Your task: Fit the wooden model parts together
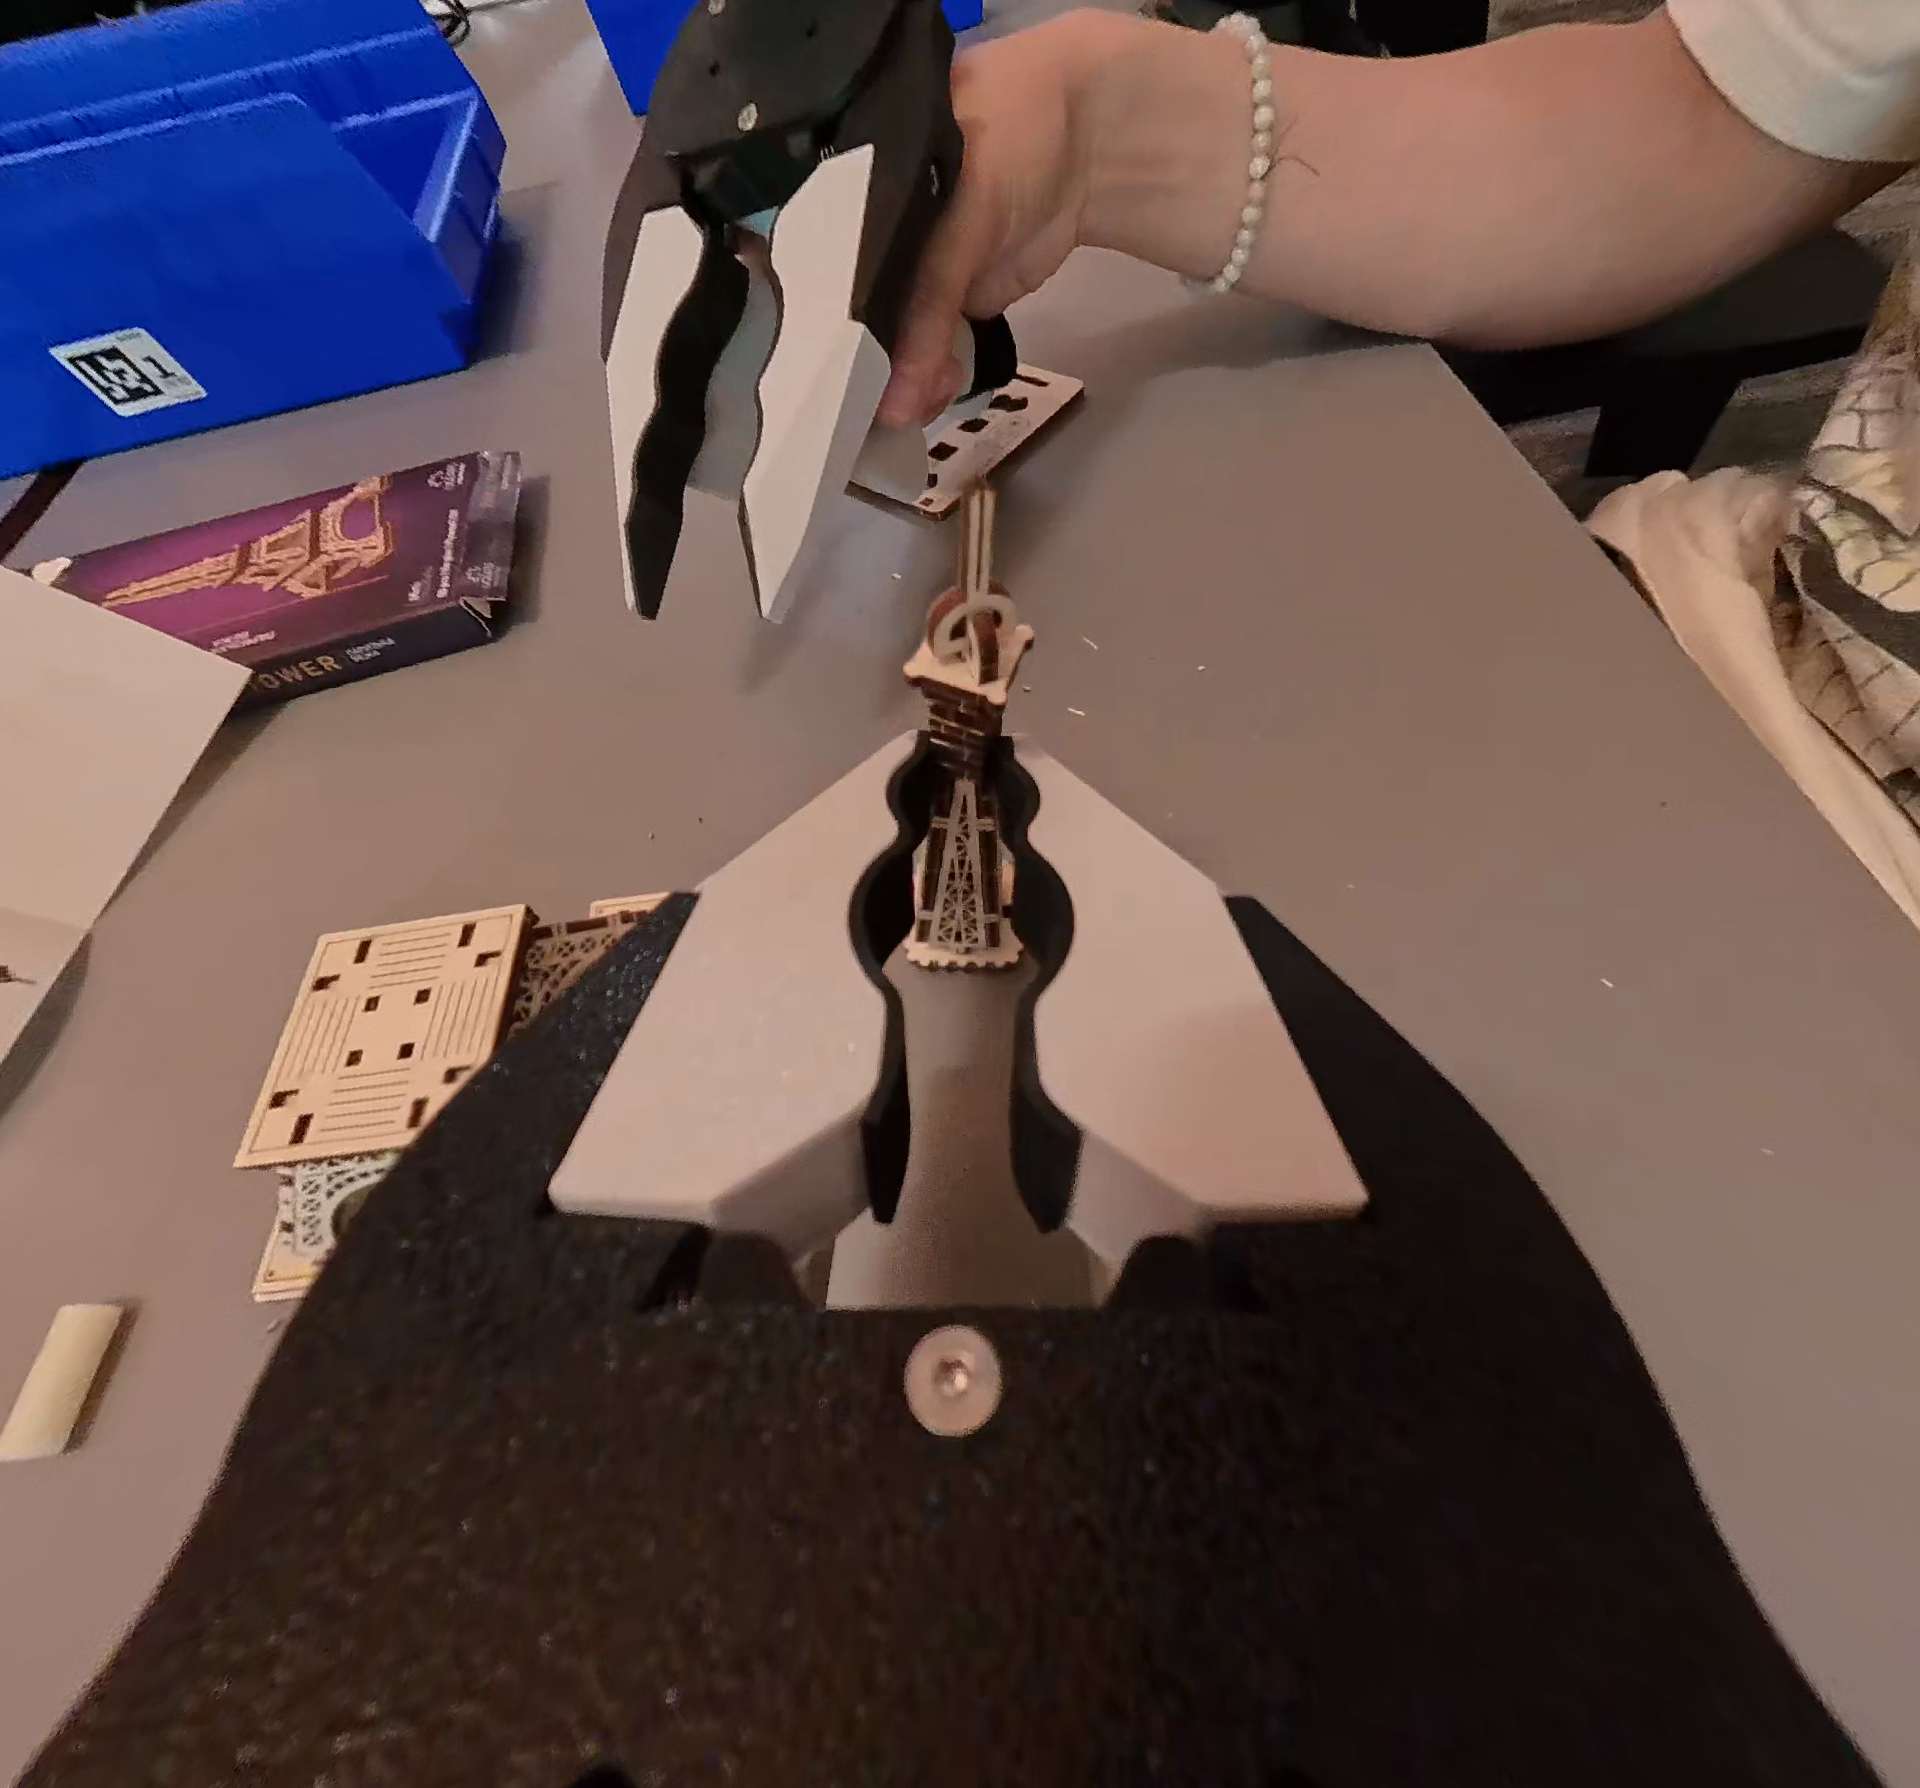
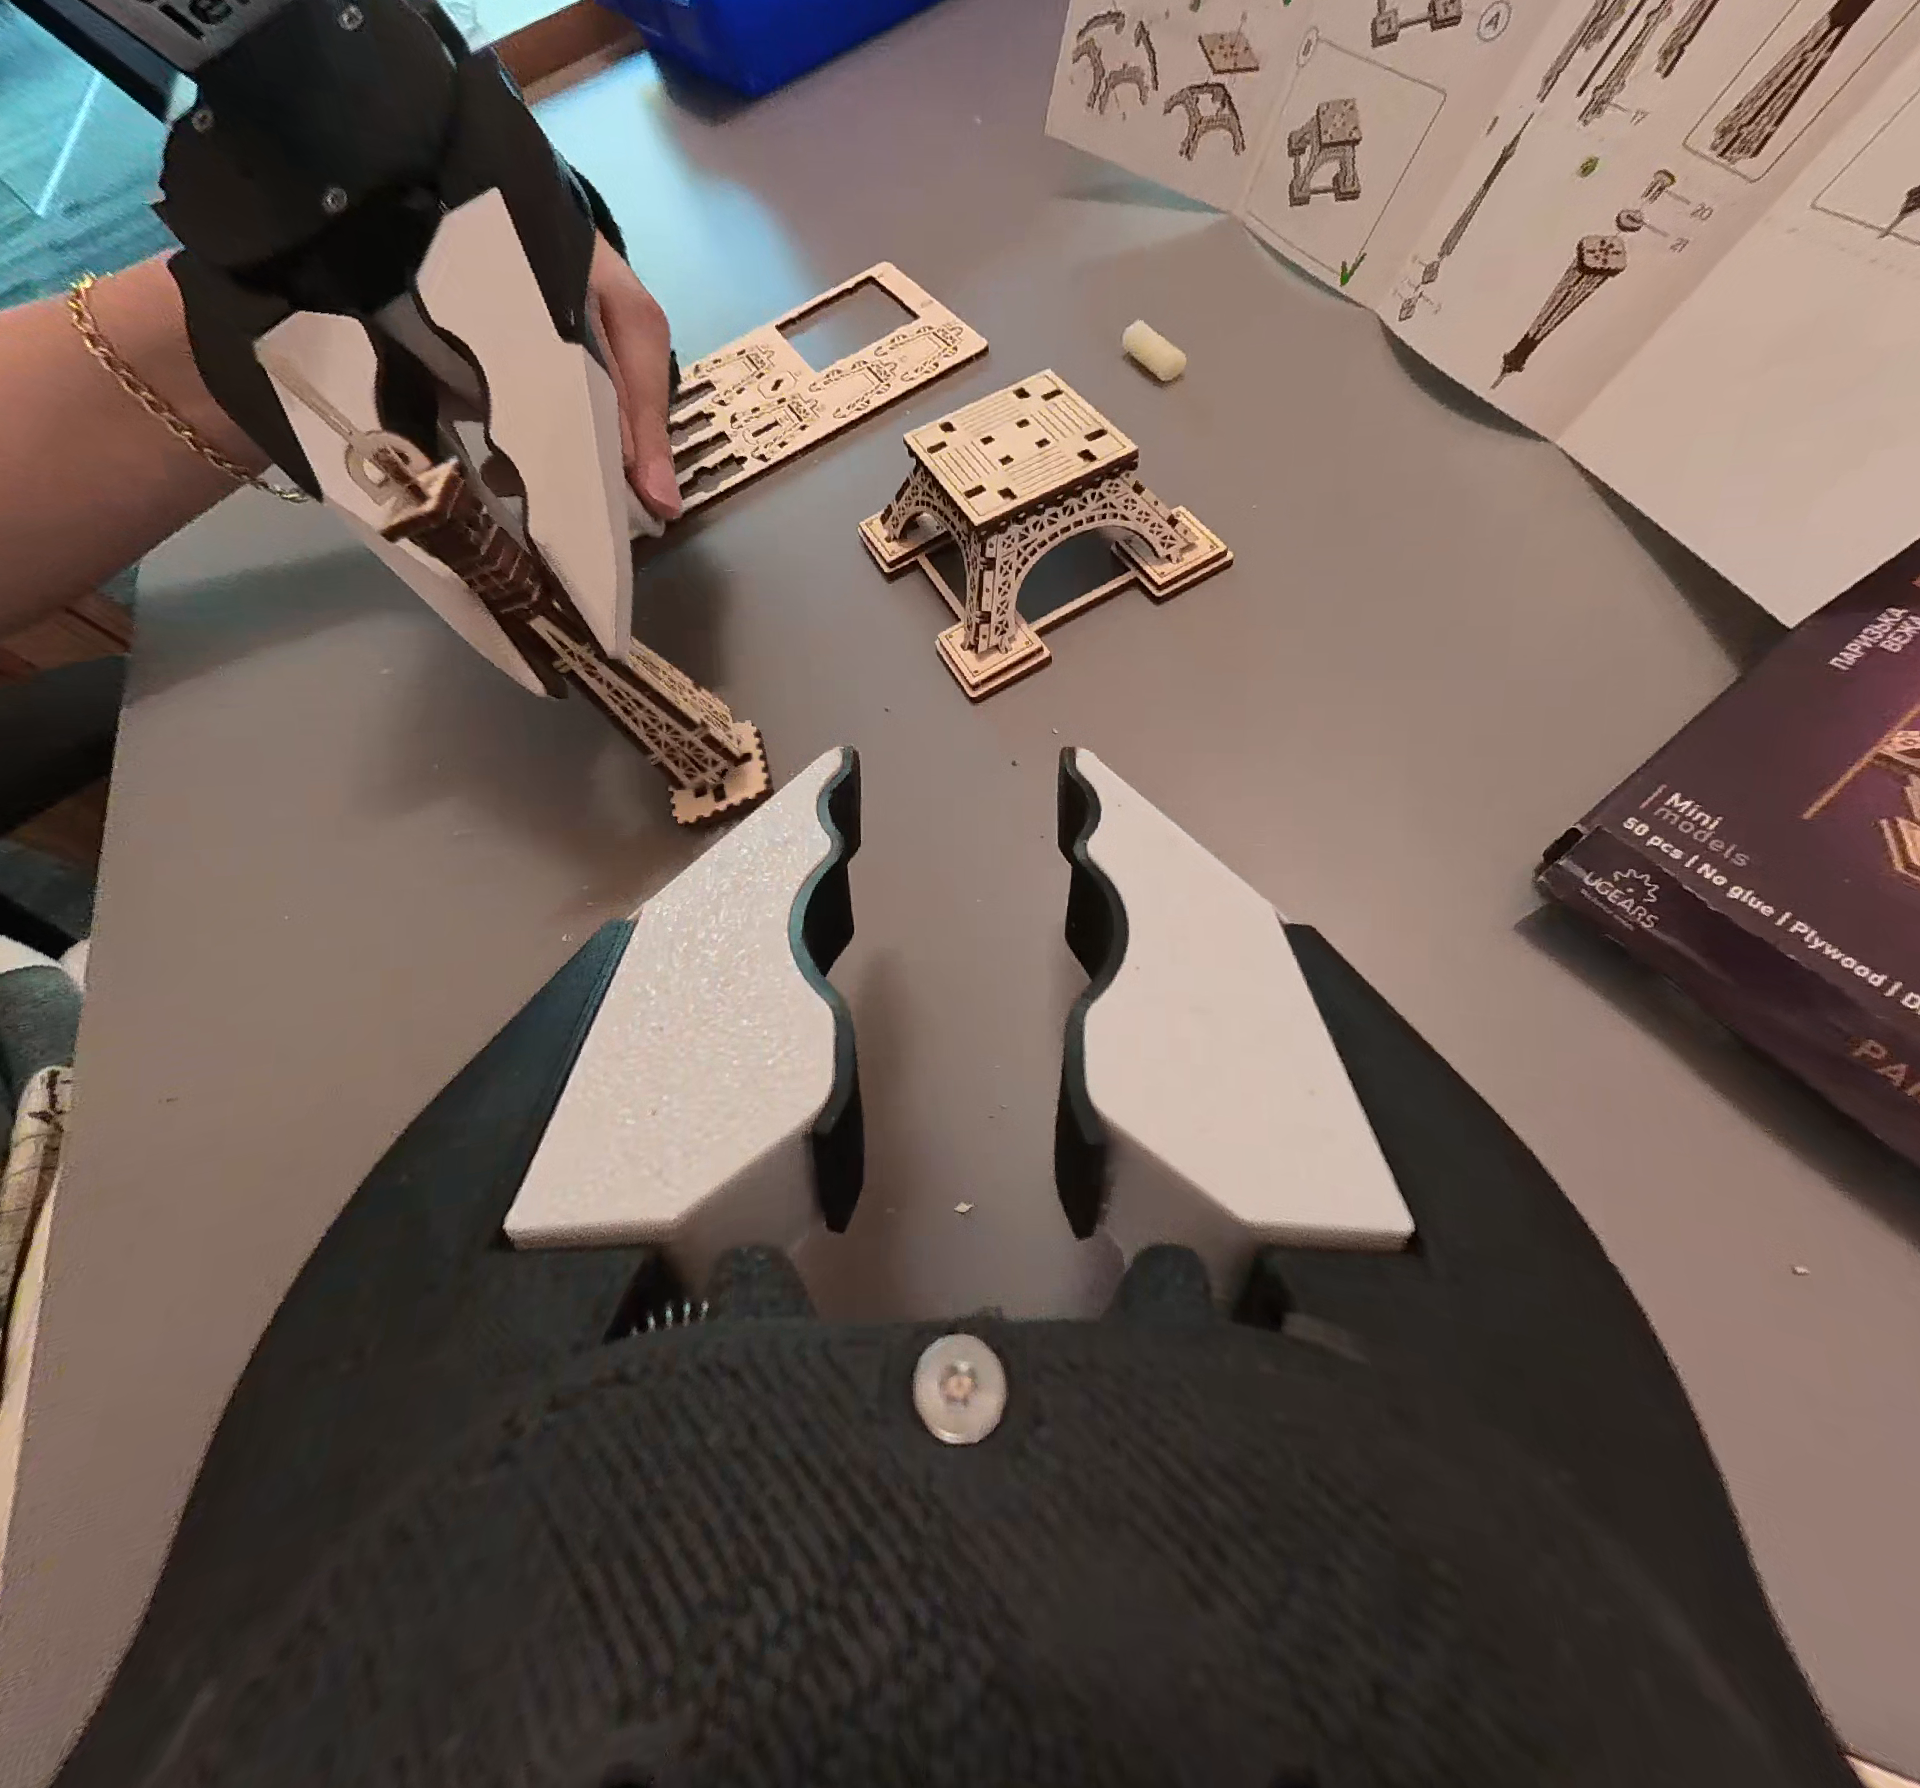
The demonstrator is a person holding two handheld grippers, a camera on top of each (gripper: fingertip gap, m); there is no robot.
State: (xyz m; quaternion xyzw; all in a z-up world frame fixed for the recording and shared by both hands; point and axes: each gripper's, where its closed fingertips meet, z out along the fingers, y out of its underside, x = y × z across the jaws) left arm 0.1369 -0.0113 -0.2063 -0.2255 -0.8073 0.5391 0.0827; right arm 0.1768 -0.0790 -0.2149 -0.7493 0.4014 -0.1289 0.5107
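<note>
In the left wrist view, the left gripper [image 1: 961,751] is closed on the wooden tower spire [image 1: 961,865], its 2 white fingers [image 1: 748,1011] clamping the lattice shaft near the tips; the spire's narrow top points away over the grey table [image 1: 1299,699]. Left of the gripper sits the tower base [image 1: 384,1032], partly hidden by the gripper body. Farther off, the right gripper [image 1: 707,595] hangs above the table with its fingers apart and nothing between them. Behind it lies a punched-out wooden sheet [image 1: 987,439]; to the left are a purple box [image 1: 301,564] and blue bins [image 1: 229,211].

In the right wrist view, the right gripper [image 2: 958,772] is spread wide and empty, just above the table [image 2: 1351,751]. The left gripper [image 2: 582,668] at left grips the spire [image 2: 623,689], tilted, with its square foot touching the table. The base [image 2: 1039,512] stands upright on its 4 legs, apart from the spire. Beyond it lie a wooden sheet [image 2: 831,367], a small pale cylinder [image 2: 1153,351] and an unfolded instruction sheet [image 2: 1558,128].
</note>
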